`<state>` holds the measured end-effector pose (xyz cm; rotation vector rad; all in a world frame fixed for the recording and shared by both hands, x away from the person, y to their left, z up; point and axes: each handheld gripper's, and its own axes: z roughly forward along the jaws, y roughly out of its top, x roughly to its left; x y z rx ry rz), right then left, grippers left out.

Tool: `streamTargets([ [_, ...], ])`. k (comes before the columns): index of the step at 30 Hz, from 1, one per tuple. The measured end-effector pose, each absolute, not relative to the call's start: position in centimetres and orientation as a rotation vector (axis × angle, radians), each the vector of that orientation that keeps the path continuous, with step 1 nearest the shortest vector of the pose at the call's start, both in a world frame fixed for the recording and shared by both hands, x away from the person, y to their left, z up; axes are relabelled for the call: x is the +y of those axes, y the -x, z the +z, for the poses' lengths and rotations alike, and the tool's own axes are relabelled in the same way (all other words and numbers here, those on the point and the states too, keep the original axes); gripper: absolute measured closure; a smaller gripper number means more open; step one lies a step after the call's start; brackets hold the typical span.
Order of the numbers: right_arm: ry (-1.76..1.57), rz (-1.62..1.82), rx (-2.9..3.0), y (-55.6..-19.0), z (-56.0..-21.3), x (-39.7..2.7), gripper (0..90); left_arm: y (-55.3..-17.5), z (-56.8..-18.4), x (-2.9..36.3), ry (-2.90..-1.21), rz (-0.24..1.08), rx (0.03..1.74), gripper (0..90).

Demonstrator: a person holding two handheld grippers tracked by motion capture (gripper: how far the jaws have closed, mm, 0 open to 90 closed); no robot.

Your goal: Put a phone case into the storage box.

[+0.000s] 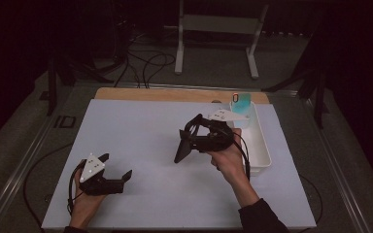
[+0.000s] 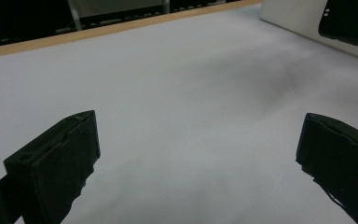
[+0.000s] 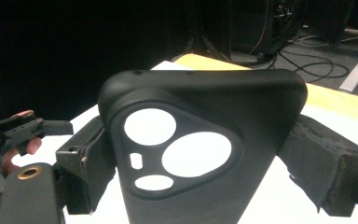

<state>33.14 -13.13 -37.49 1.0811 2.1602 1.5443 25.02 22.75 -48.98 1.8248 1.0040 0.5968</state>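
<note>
Right gripper: jaws closed on the two sides of a black phone case, held above the white mat, camera cutouts in view. Left gripper: jaws wide apart, holding nothing, low over the mat's near left. White tray at mat's right edge with teal case at its far end; wooden table edge, cables and dark room beyond.

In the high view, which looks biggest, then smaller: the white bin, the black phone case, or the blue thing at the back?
1. White bin, the biggest.
2. Black phone case, held in the right gripper.
3. Blue thing, the smallest, though it sits farther back, so that ranking is less sure.
</note>
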Motion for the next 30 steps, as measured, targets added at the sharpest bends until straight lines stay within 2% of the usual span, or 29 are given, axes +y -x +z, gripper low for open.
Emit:
streamTargets([
  [30, -1.113, 1.485, 2.062, -36.3, -35.1, -15.2, 15.4, -24.8, -48.8, 23.0, -1.796, 0.609, 1.016, 0.0],
])
